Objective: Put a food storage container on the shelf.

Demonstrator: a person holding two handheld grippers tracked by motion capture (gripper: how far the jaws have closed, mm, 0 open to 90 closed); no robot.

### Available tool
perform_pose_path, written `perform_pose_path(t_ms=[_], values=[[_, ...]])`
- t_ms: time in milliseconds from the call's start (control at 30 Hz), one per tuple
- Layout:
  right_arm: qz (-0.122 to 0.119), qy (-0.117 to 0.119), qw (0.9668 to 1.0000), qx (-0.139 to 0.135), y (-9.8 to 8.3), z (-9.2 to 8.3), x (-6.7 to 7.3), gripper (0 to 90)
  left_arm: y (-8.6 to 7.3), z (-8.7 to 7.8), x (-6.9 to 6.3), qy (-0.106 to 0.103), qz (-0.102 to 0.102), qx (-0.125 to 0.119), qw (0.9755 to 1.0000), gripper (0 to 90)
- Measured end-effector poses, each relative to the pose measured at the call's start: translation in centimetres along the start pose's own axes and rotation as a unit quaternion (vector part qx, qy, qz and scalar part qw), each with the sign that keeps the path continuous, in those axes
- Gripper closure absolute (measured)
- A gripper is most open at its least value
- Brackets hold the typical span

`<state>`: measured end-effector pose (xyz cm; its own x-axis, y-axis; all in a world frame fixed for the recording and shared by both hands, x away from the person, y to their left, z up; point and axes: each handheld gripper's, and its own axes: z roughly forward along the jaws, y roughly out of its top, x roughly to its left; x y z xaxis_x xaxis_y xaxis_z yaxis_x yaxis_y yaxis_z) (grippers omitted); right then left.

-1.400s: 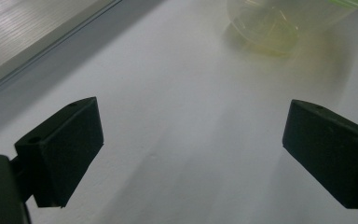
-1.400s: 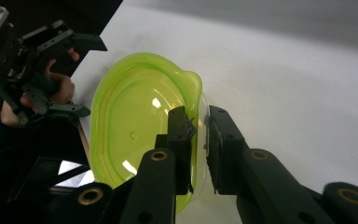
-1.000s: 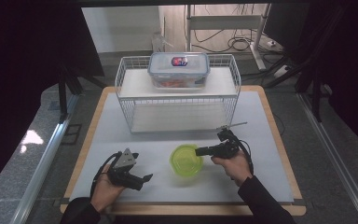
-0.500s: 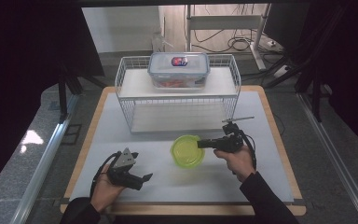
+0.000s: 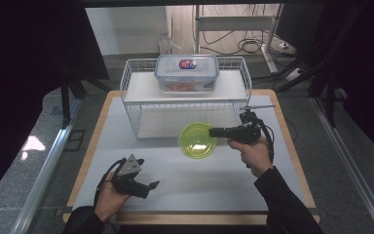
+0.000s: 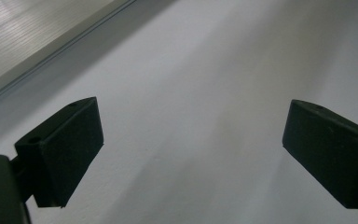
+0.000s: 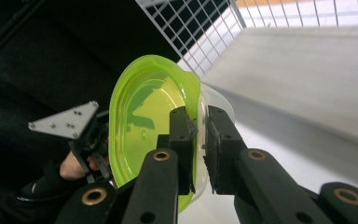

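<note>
A lime-green plastic bowl (image 5: pixel 197 140) hangs above the white table top, just in front of the wire rack (image 5: pixel 185 105). My right gripper (image 5: pixel 213 132) points left and is shut on the bowl's right rim. In the right gripper view the jaws of this gripper (image 7: pixel 198 126) pinch the rim of the bowl (image 7: pixel 144 116), which is tipped on edge, with a clear plastic edge right behind the green. My left gripper (image 5: pixel 148 183) rests low near the front left of the table. It (image 6: pixel 191 135) stands open over bare white surface, with nothing between the jaws.
A clear food box with a blue-edged lid (image 5: pixel 186 73) sits on the rack's top shelf. The lower shelf (image 5: pixel 185 122) is bare. The white mat (image 5: pixel 199 185) lies on a wooden table (image 5: pixel 292 146). The left hand and its gripper (image 7: pixel 81 135) appear beyond the bowl.
The right gripper has lifted the green bowl off the table and carried it up toward the rack. The left gripper has stayed where it was.
</note>
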<state>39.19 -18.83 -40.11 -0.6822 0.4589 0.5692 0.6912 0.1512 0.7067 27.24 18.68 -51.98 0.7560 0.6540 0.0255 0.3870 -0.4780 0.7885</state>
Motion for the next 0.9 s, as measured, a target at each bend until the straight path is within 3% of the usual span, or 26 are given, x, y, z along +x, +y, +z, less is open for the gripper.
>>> perform_pose_path(t_ms=[900], values=[[-0.026,0.004,0.9983,-0.052,8.0,-1.8,3.2,82.2,0.0,-0.1,0.1,-0.001,-0.003,-0.004,1.0000,5.1]])
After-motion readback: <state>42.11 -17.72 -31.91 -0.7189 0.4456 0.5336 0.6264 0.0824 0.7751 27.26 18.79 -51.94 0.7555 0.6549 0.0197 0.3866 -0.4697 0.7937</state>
